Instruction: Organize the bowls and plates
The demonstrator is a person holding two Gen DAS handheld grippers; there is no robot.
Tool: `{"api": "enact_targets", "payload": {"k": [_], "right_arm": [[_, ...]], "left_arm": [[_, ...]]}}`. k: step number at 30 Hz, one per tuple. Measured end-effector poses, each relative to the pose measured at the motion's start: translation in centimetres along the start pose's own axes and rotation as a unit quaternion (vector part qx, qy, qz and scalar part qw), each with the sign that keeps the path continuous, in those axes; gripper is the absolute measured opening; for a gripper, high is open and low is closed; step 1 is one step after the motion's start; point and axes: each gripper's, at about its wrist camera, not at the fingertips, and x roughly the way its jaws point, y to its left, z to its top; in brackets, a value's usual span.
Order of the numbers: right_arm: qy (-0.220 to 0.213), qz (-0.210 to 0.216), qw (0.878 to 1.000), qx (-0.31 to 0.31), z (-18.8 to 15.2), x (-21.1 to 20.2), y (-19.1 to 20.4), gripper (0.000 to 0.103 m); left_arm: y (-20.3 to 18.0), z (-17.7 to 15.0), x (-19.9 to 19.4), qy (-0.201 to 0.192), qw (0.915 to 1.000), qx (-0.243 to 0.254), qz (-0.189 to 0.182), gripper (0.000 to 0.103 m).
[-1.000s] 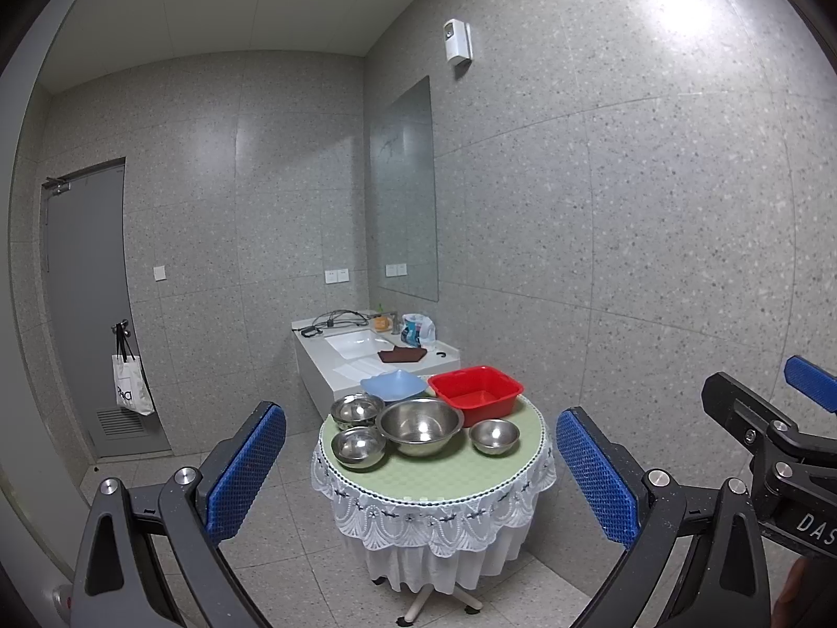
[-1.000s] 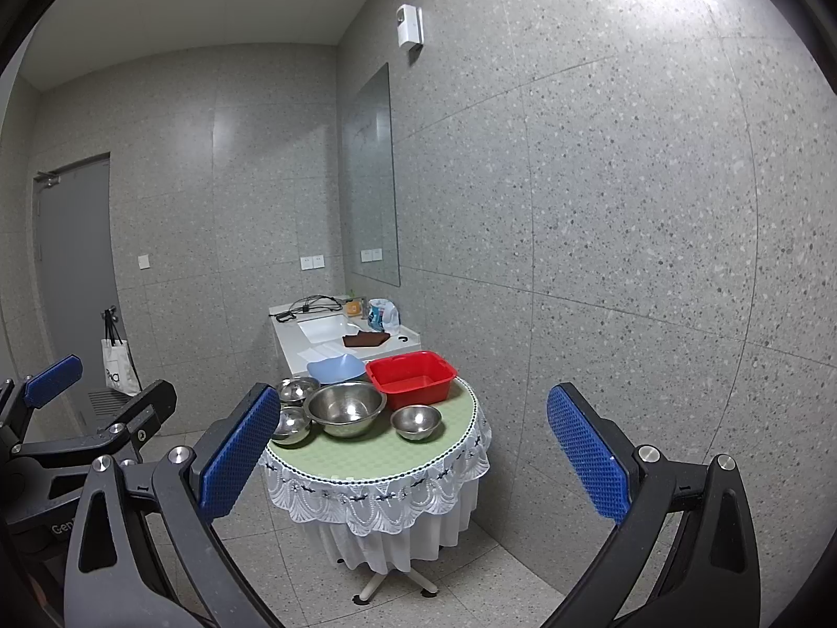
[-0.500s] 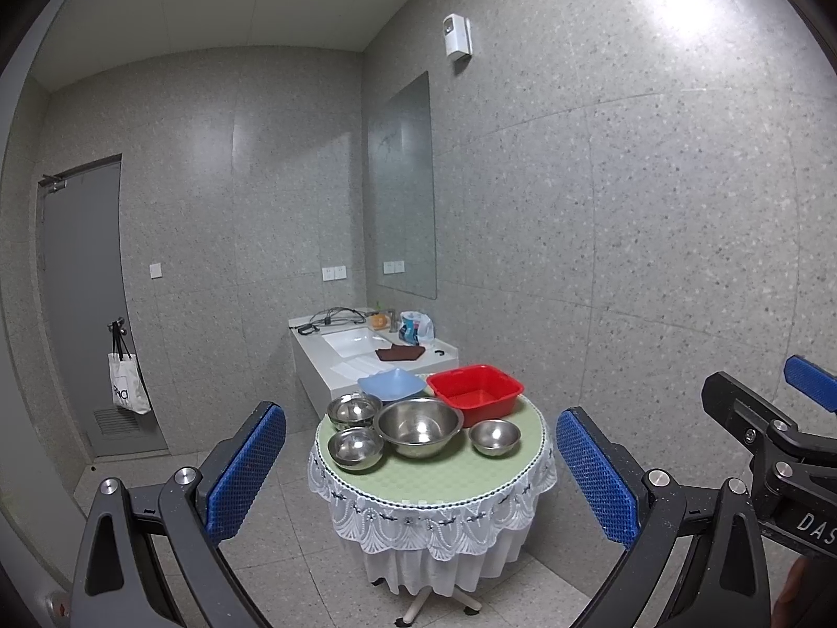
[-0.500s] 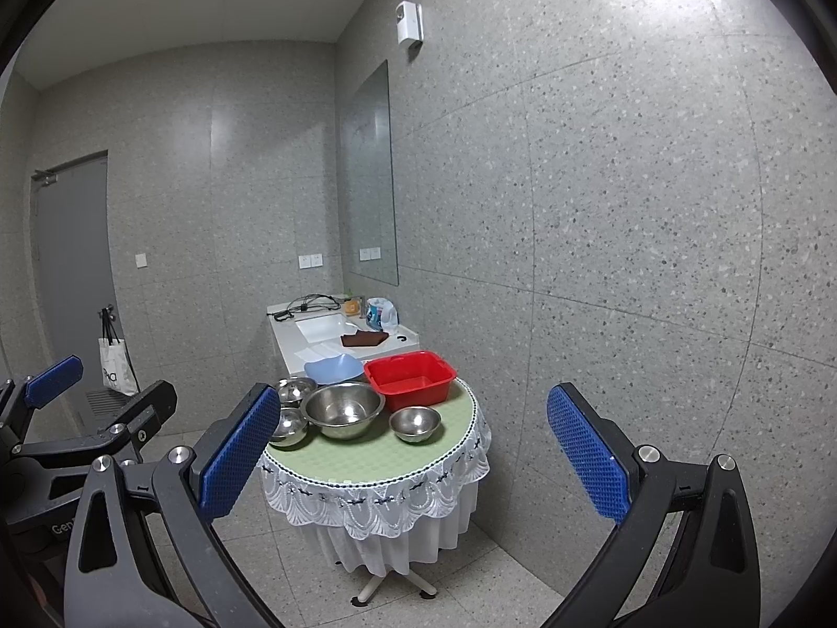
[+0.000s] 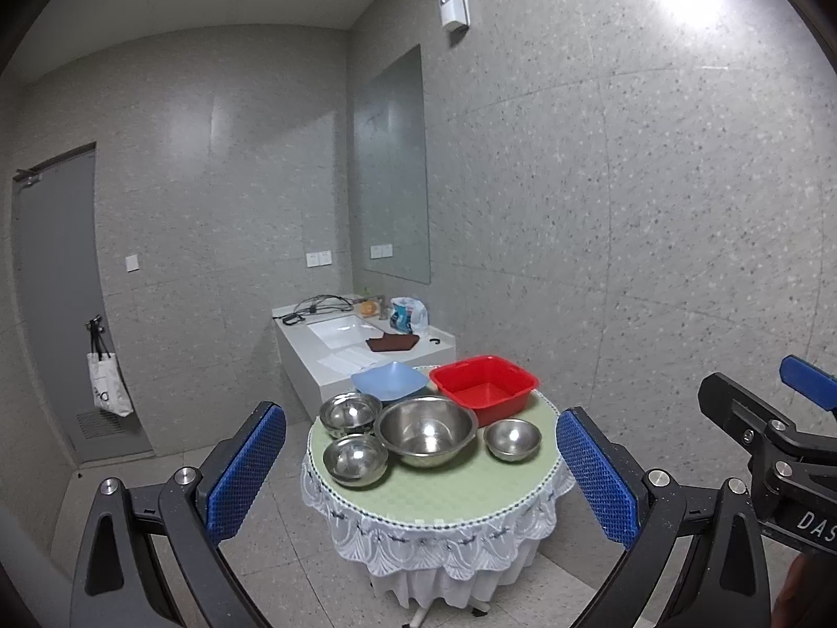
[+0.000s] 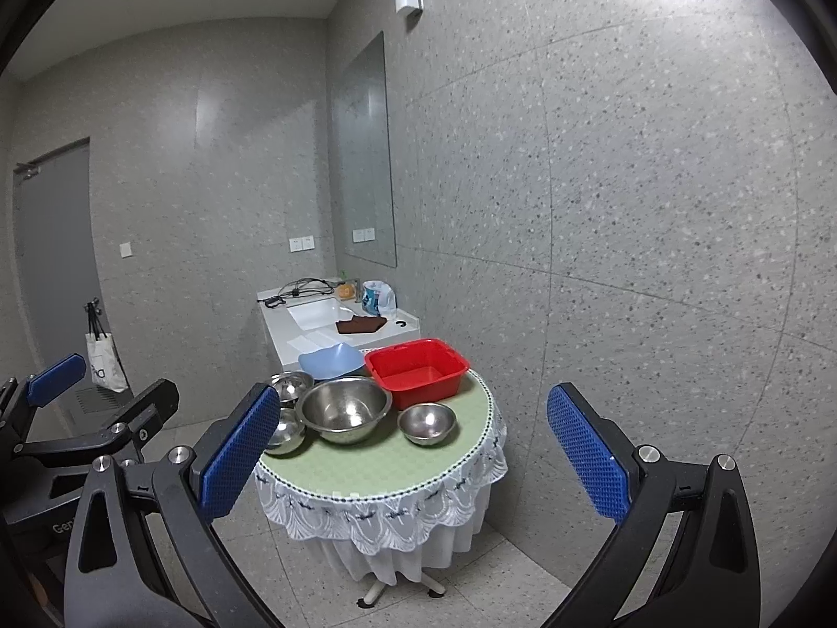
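A small round table [image 5: 444, 492] with a green cloth stands ahead. On it sit a large steel bowl [image 5: 426, 432], three small steel bowls [image 5: 355, 459] [image 5: 349, 412] [image 5: 511, 439], a light blue bowl [image 5: 389, 381] and a red basin [image 5: 484, 383]. My left gripper [image 5: 418, 476] is open and empty, well short of the table. My right gripper [image 6: 413, 450] is open and empty too, the same distance back. The large bowl [image 6: 345, 408], red basin [image 6: 416, 369] and blue bowl [image 6: 330, 358] show in the right wrist view as well.
A white sink counter [image 5: 361, 340] with a brown cloth, cables and a bag stands behind the table against the wall. A grey door [image 5: 57, 303] with a hanging tote bag [image 5: 110, 387] is at the left. The wall [image 5: 654, 261] is close on the right.
Both views have shifted slightly; the table sits a touch closer and lower-left in frame. Both grippers stay open and empty.
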Motion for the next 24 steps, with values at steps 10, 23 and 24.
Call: {"api": "enact_targets", "payload": {"k": [10, 23, 24], "right_arm": [[0.036, -0.027, 0.998, 0.037, 0.4, 9.6, 2.8, 0.103], [0.133, -0.013, 0.991, 0.031, -2.2, 24.9, 3.8, 0.103], [0.139, -0.008, 0.990, 0.030, -2.5, 26.2, 3.7, 0.103]], "left_arm": [[8.7, 3.1, 12.9, 0.032, 0.9994, 0.008, -0.013, 0.102], [12.9, 5.2, 31.7, 0.122, 0.9921, -0.019, 0.021, 0.102], [12.6, 5.3, 32.7, 0.125, 0.9918, -0.020, 0.021, 0.102]]}}
